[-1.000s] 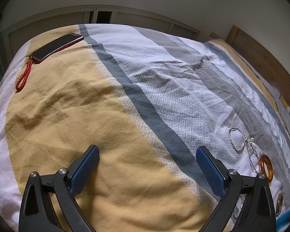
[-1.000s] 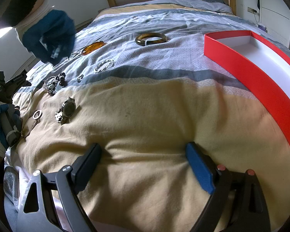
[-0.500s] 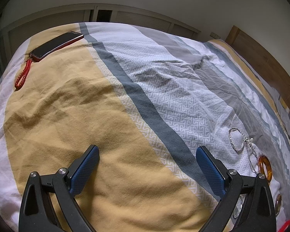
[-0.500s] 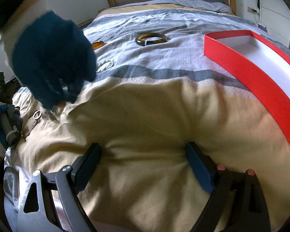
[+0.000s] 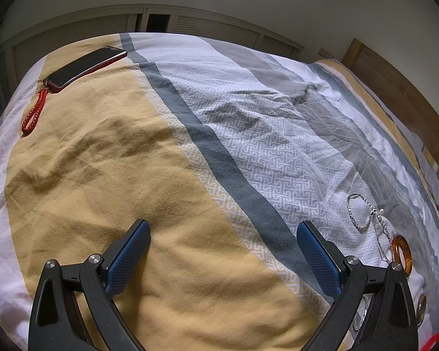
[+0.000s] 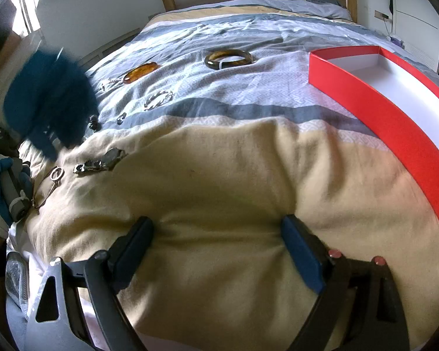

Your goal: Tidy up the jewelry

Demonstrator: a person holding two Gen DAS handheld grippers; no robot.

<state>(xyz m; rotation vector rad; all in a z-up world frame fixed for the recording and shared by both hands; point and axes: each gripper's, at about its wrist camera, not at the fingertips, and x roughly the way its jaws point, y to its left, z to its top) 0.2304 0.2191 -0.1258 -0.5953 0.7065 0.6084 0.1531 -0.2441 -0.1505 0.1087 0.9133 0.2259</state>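
left gripper [image 5: 224, 259] jaws wide apart, nothing between them, sitting over the yellow band of the striped duvet [image 5: 108, 181]. far left of that view: phone [image 5: 86, 67] with a red wrist strap [image 5: 35, 114], well apart from the jewelry. right side: silver chain bracelet [image 5: 358, 210] on the grey patterned stripe, amber bangle [image 5: 401, 253] just beside it at the edge.

right wrist view, left to right: gloved hand [image 6: 7, 188] gripping a grey handle at the edge, a blurred blue-gloved hand [image 6: 48, 108] above the bed, small ring [image 6: 57, 173], dark watch [image 6: 102, 162], oval amber piece [image 6: 140, 71], silver bracelet [image 6: 158, 99], dark bangle [image 6: 228, 58] further up, all loose on the duvet. red box [image 6: 374, 111] with white interior at right, no jewelry visible in it. right gripper [image 6: 218, 239] jaws spread, holding nothing, over the yellow band.
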